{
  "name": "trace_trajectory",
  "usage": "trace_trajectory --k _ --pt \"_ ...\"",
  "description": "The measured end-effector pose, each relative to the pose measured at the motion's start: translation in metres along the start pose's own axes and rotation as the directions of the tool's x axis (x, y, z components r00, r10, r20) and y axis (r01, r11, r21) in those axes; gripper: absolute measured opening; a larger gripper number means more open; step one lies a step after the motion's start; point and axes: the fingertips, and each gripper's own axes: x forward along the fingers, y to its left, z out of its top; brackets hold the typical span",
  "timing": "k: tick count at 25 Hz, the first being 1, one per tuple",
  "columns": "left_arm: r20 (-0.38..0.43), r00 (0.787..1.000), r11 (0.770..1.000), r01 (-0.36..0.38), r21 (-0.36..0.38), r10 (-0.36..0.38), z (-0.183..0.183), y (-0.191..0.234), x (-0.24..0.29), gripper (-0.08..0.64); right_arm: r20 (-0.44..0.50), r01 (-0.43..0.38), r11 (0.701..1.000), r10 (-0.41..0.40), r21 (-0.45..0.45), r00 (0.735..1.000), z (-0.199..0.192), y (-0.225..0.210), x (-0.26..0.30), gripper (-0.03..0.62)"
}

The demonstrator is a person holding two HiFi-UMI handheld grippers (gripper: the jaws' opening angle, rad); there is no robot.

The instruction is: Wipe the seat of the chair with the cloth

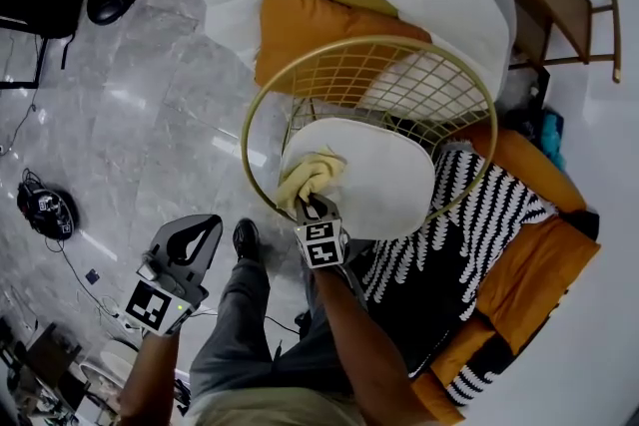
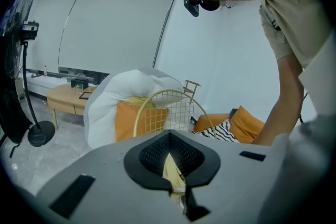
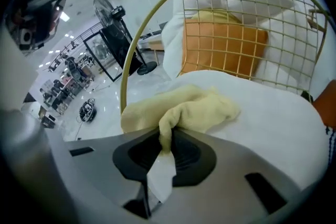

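— Grey shell, right claw (image 3: 165, 147): jaws clamped on a pinched fold of the cloth (image 3: 184, 110). Where does the rest of it lie?

— Cloth, yellow: bunched in a heap just ahead of the jaws. It rests on the seat (image 3: 262, 113), at the seat's 9 o'clock edge in the head view.

— Handling?

— Judged light, limp, with no stiffness. It will likely fold and drag rather than stay spread flat. It looks neither fragile nor slippery. A gathered fold, as gripped now, seems the right place to hold it. A deeper bite would probably hold better under a firm push.

— Seat?

— White, rounded, apparently padded, so it should give a little under pressure. It sits inside the chair (image 3: 226, 18), gold wire, with its grid rising at 12 o'clock.

— Left claw (image 1: 190, 239)?

— Jaws together with nothing between them. It is held over the floor (image 1: 150, 115) at 7 o'clock of the chair, well apart from it.

— Beyond?

— Cushion (image 1: 300, 30), orange, at 12 o'clock behind the wire grid.
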Motion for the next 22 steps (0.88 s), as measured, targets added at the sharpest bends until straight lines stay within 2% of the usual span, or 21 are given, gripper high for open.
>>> trace_trajectory --k 3,5,9,11,15,19,22 --pt "-0.004 1.000 1.000 0.004 0.003 -0.004 -0.003 -0.002 0.000 0.014 -0.046 0.058 0.998 -0.058 0.000 0.997 -0.024 -0.031 -0.013 0.058" --pt "-0.006 1.000 1.000 0.014 0.006 -0.014 -0.003 -0.007 0.004 0.014 -0.079 0.128 0.991 -0.125 0.026 0.989 -0.048 -0.067 -0.025 0.058" --pt "-0.006 0.999 0.999 0.042 0.018 -0.042 0.003 -0.022 0.013 0.014 -0.163 0.285 0.950 -0.264 0.127 0.951 -0.103 -0.148 -0.071 0.058" --pt "-0.005 0.998 0.998 0.057 0.028 -0.057 0.007 -0.029 0.018 0.014 -0.175 0.325 0.939 -0.304 0.109 0.936 -0.120 -0.177 -0.097 0.058" --pt "-0.008 0.997 0.995 0.083 0.050 -0.082 0.014 -0.041 0.028 0.014 -0.162 0.395 0.919 -0.388 0.007 0.907 -0.128 -0.215 -0.137 0.058" --pt "-0.036 0.994 0.993 0.101 0.061 -0.099 0.020 -0.052 0.035 0.014 -0.168 0.466 0.884 -0.455 0.029 0.875 -0.122 -0.229 -0.163 0.058" --pt "-0.048 0.993 0.993 0.111 0.042 -0.109 0.022 -0.056 0.043 0.014 -0.171 0.509 0.860 -0.495 0.043 0.852 -0.119 -0.237 -0.171 0.058"
